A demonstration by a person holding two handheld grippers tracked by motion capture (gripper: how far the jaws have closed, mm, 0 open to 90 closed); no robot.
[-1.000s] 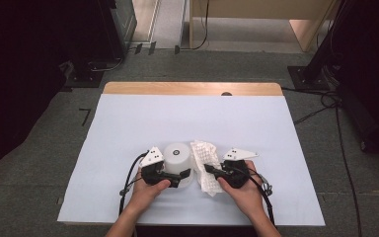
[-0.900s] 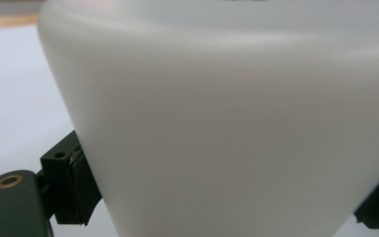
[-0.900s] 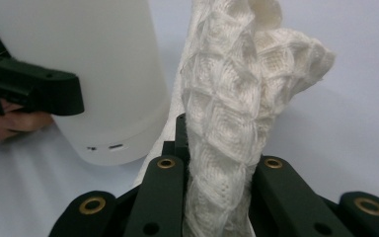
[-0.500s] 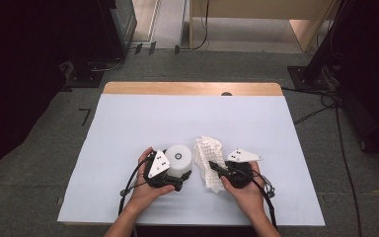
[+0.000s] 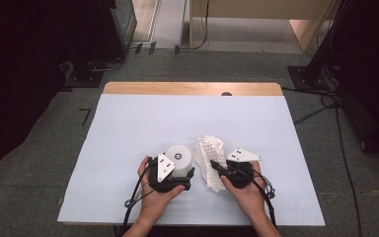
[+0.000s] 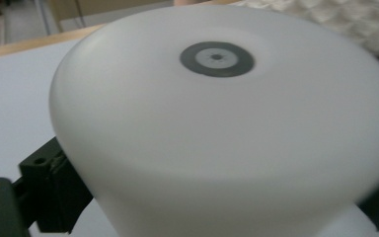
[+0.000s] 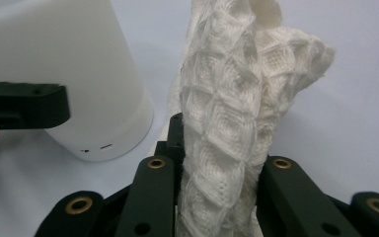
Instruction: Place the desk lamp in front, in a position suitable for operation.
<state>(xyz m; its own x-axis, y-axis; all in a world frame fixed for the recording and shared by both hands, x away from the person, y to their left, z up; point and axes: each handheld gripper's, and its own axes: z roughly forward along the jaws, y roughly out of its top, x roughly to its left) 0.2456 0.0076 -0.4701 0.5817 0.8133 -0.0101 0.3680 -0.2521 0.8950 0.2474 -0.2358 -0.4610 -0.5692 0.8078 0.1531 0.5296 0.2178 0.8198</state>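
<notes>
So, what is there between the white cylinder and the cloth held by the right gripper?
Nothing: in the high view a narrow strip of bare table sheet separates the white cylinder from the waffle-weave cloth.

This looks like a lab or recording room rather than a home. A wooden table (image 5: 192, 89) under a pale blue sheet (image 5: 143, 123) stands alone on grey carpet floor (image 5: 39, 163). Black cables (image 5: 325, 98) trail over the floor at the far right, dark equipment racks (image 5: 118, 24) stand at the far left, and light wooden furniture (image 5: 256, 19) lines the far wall.
</notes>
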